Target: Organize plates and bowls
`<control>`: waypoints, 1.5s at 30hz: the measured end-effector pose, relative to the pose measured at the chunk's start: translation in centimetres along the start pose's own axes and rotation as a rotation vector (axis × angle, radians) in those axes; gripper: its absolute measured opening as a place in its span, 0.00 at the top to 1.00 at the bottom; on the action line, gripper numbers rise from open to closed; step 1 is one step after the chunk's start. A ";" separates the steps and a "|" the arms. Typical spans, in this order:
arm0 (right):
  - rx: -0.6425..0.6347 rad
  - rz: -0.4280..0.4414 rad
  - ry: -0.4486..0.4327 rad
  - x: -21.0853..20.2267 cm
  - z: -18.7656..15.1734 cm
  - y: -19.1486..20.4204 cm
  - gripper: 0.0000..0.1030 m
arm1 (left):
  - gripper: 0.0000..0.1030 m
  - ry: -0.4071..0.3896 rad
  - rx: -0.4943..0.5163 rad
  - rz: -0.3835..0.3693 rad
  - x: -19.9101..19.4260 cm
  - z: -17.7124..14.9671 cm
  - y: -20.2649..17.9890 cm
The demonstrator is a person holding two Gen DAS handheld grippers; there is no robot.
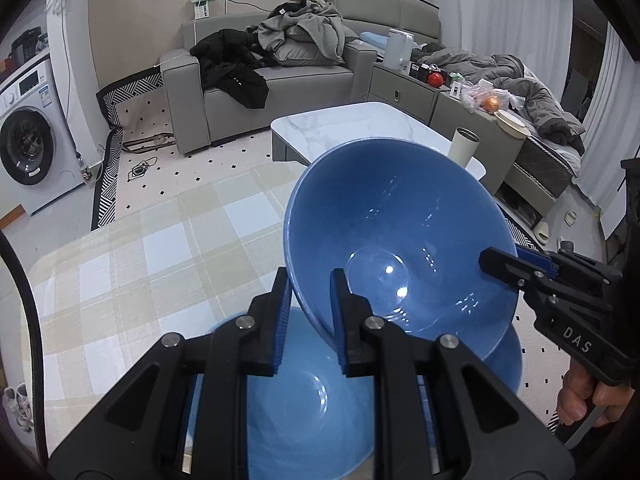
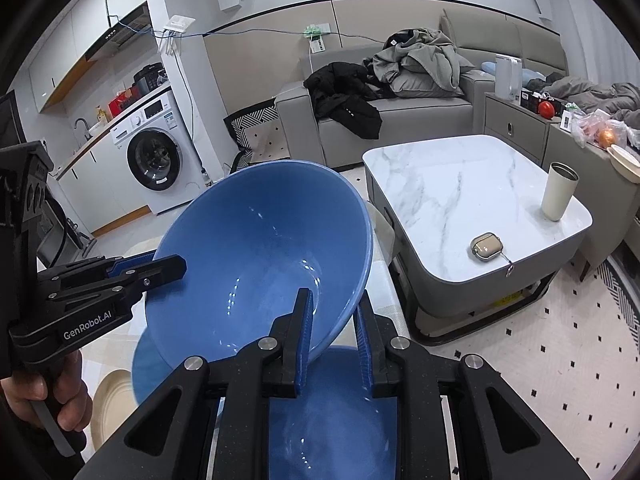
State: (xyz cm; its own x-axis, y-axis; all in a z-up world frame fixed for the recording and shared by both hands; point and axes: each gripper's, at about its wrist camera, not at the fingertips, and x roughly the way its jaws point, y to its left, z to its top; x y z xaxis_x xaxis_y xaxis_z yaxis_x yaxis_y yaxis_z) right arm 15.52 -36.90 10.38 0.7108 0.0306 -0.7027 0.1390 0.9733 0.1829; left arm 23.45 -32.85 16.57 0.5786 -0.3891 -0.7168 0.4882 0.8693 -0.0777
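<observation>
Gripping opposite rims, the left tongs and right tongs hold 1 tilted blue bowl. Both are closed on it above a second bowl

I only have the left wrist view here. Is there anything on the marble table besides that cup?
Observer: Yes. A small beige earbud case lies on the marble table, nearer the camera than the cup and apart from it.
Operator: Anything by the lower bowl that I'm missing?
Observer: A cream plate shows at the left edge of the lower bowl. I cannot tell whether it sits under the bowl or beside it.
Operator: How is the right gripper placed on the tilted bowl?
Observer: The right gripper has its jaws straddling the rim of the tilted bowl, one inside and one outside.
</observation>
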 end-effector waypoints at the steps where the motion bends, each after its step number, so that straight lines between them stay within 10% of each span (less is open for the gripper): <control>1: -0.001 0.000 -0.004 -0.3 -0.2 0.2 0.80 | 0.85 -0.001 0.003 0.000 -0.4 -0.2 -0.1; 23: -0.024 0.051 -0.054 -3.3 -1.1 4.0 0.79 | 0.85 -0.056 -0.018 0.017 -9.8 -4.5 2.9; 45: -0.019 0.134 -0.031 -1.9 -3.2 6.7 0.79 | 0.85 -0.056 -0.062 0.054 -11.1 -6.8 6.5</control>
State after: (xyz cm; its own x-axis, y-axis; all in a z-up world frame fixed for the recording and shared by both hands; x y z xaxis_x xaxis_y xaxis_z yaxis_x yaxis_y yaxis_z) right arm 12.89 -29.76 10.75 0.7431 0.1535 -0.6513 0.0285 0.9652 0.2600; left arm 15.78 -20.77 19.31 0.6393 -0.3563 -0.6814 0.4152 0.9058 -0.0841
